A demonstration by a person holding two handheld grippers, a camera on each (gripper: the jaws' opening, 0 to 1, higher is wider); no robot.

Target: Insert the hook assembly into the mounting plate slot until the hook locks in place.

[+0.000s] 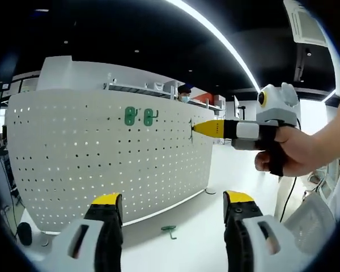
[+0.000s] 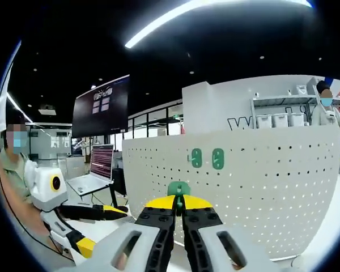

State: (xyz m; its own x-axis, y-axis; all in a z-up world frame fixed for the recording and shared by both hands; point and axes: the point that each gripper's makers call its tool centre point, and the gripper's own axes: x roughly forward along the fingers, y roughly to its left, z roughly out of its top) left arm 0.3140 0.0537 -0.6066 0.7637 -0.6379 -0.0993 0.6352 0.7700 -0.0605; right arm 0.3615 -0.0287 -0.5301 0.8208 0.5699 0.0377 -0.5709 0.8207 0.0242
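Note:
A white pegboard mounting plate (image 1: 102,147) stands upright on the table with two green hooks (image 1: 130,116) (image 1: 150,117) hanging on it. In the left gripper view my right gripper (image 1: 207,128) reaches in from the right, its yellow tips pressed against the plate at a dark hook (image 1: 191,129). The right gripper view has my right gripper (image 2: 179,202) shut on a green hook assembly (image 2: 179,188) right at the plate (image 2: 260,170), below the two hung hooks (image 2: 196,157) (image 2: 217,158). My left gripper (image 1: 173,198) hangs back from the plate, open, holding nothing.
A spare green hook (image 1: 169,229) lies on the white table in front of the plate. A person's hand (image 1: 297,150) holds the right gripper. A laptop (image 2: 96,170) and a dark monitor (image 2: 102,107) stand to the left, beside a seated person (image 2: 14,170).

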